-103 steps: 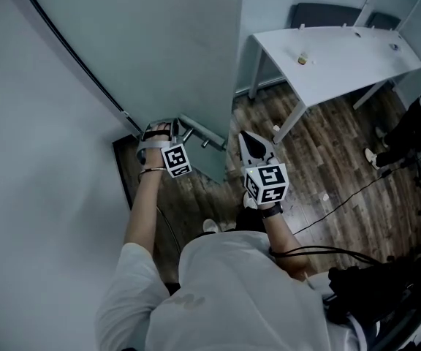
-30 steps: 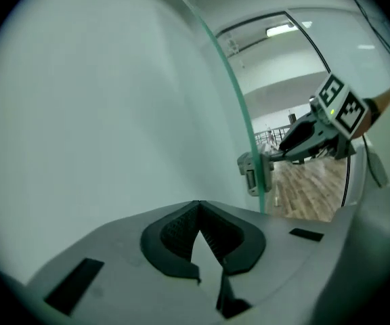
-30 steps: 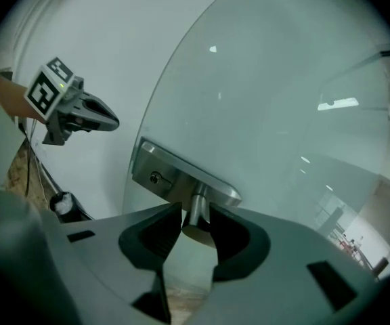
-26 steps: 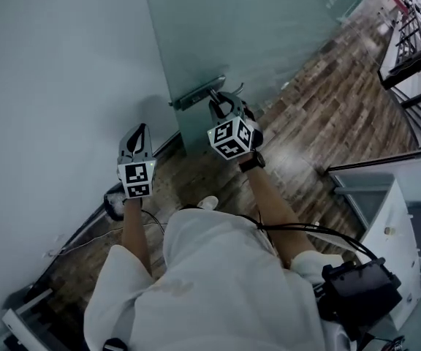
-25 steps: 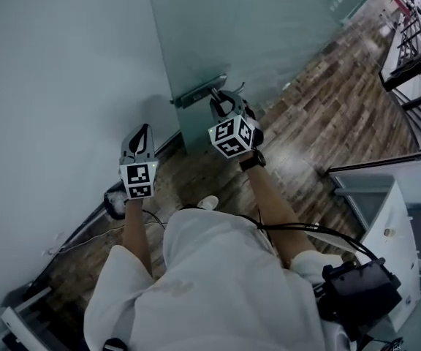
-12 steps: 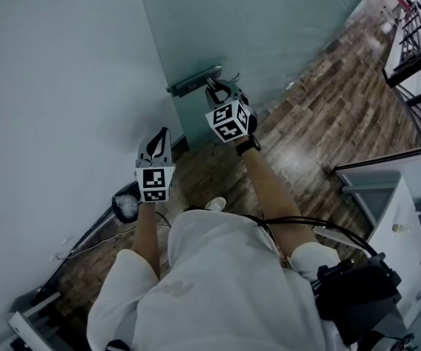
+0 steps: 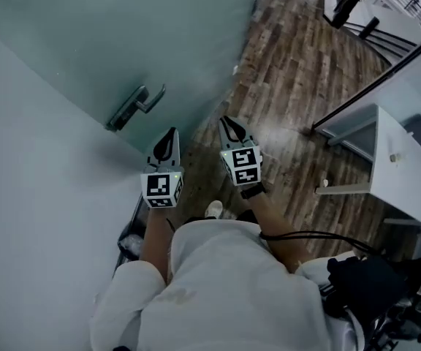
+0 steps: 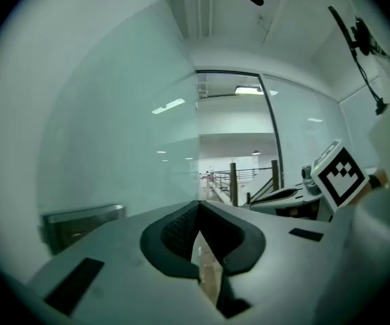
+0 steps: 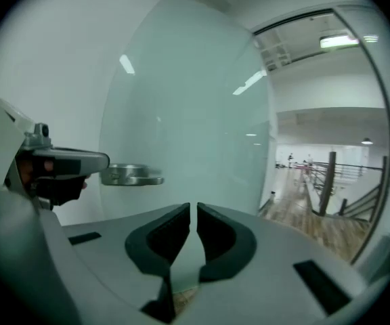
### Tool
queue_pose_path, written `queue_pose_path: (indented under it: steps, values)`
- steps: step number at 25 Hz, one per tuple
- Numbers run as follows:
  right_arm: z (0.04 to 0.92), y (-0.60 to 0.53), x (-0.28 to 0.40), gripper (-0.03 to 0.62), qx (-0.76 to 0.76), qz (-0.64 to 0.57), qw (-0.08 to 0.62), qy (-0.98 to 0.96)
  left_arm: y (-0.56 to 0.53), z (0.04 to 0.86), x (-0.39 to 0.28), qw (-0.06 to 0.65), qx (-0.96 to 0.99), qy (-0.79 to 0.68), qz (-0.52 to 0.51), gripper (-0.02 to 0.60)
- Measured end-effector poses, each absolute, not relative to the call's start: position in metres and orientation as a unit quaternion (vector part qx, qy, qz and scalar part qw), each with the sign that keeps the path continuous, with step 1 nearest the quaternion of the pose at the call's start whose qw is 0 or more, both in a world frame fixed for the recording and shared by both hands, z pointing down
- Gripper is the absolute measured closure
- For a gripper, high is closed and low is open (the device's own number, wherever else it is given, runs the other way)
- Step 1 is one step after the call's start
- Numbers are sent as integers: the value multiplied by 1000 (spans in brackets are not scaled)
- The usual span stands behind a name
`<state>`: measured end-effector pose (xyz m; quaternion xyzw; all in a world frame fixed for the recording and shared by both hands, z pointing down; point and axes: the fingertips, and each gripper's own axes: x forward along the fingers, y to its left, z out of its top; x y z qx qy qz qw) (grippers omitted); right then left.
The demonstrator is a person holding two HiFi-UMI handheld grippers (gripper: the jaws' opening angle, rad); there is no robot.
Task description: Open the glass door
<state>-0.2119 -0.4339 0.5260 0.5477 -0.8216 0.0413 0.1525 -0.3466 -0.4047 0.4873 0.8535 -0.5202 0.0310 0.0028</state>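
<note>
The frosted pale-green glass door (image 7: pixel 159 28) fills the upper left of the head view, with its silver metal lever handle (image 7: pixel 134 107) close to the door's lower edge. Both claws hang clear of it above the brown wood-plank floor (image 7: pixel 298 86). The left claw (image 7: pixel 171 136) sits near the handle without touching it, jaws pressed together and empty, while the right claw (image 7: pixel 229 125), just beside it, is closing to a narrow slit with nothing between its jaws.
</note>
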Motion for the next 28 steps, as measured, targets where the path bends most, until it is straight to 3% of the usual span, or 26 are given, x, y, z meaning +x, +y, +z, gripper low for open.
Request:
queue_pose_path:
  steps: [2,8,14,20,28]
  values:
    - [505,-426,-160,591,605,55,126,-784,-418,472,-297,-6,883,-468,22,578]
    - [449,-373,-36,591,731,26,79,-677,-416,434,-146,-31,951,-308,-22,578]
    - [425,-311,48,591,793,21,10,-608,-383,404,-42,-59,972,-222,-49,578]
    - [423,-259,86,591,838,7,-3,-545,-341,401,9,-75,984,-153,-61,578]
    - [425,-253,75,591,842,-8,5,-539,-333,410,13,-75,986,-137,-60,578]
